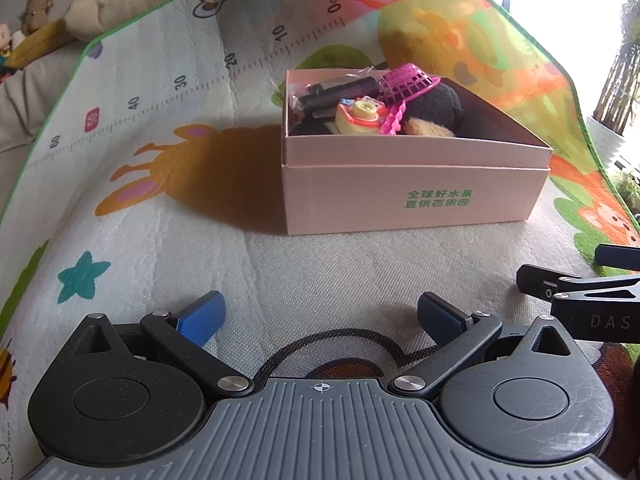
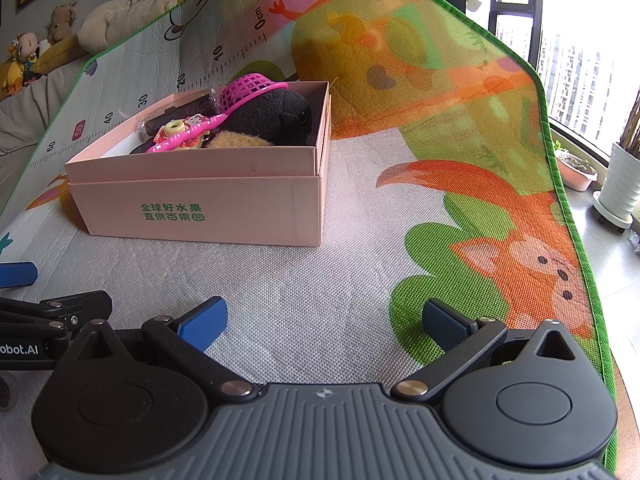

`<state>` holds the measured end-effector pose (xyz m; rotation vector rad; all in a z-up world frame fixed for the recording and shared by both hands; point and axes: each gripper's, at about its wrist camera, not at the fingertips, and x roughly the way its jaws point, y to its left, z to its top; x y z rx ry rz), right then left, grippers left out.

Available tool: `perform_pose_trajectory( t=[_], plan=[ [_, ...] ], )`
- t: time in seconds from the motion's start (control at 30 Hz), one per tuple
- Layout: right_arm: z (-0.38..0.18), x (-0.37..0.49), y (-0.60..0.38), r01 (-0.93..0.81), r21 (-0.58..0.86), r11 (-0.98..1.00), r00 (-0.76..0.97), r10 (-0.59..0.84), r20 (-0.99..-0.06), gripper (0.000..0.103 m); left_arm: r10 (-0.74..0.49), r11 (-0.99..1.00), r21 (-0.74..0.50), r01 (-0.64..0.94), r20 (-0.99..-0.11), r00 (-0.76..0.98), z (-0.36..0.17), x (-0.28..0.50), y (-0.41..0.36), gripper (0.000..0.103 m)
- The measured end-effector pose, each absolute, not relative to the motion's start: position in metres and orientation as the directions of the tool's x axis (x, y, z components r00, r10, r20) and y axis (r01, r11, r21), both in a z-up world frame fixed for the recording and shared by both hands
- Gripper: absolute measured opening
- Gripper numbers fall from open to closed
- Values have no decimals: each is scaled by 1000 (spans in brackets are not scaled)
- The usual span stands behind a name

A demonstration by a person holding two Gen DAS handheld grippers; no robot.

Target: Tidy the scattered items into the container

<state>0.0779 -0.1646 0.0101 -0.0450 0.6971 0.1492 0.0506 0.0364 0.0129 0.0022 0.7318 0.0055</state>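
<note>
Toys — a plush (image 2: 280, 114), a pink net (image 2: 244, 88) and a toy camera (image 1: 358, 116) — are held in the pink box (image 1: 412, 196) near the mat's (image 2: 320, 272) middle. Both tools, left (image 1: 320, 316) and right (image 2: 324, 320), are spread wide and empty near its front edge.

The right gripper (image 2: 323, 322) hovers low over the play mat (image 2: 312, 280), its blue-padded fingers (image 2: 204, 326) spread wide with nothing between them. Ahead to the left, a pink cardboard box (image 2: 200, 204) with green printed characters rests on the mat, holding a black plush toy (image 2: 276, 114), a magenta plastic sieve (image 2: 244, 88) and a small yellow toy camera (image 2: 176, 128). The left gripper (image 2: 40, 312) shows at the left edge; whether its fingers are parted cannot be told.
</note>
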Motion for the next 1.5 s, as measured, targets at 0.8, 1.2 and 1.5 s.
perform_pose_trajectory(
  t=[0.8,1.2,1.5],
  plan=[
    [9,79,-164,-152,8,988,757,122,-642,103,13,1000,6,-13,-660,752,13,50,36,103],
    [9,79,-164,-152,8,988,757,122,-642,103,13,1000,5,-13,-659,752,12,50,36,103],
    [8,79,-163,-152,8,988,757,122,-642,103,11,1000,1,-13,-657,754,12,49,36,103]
  ],
)
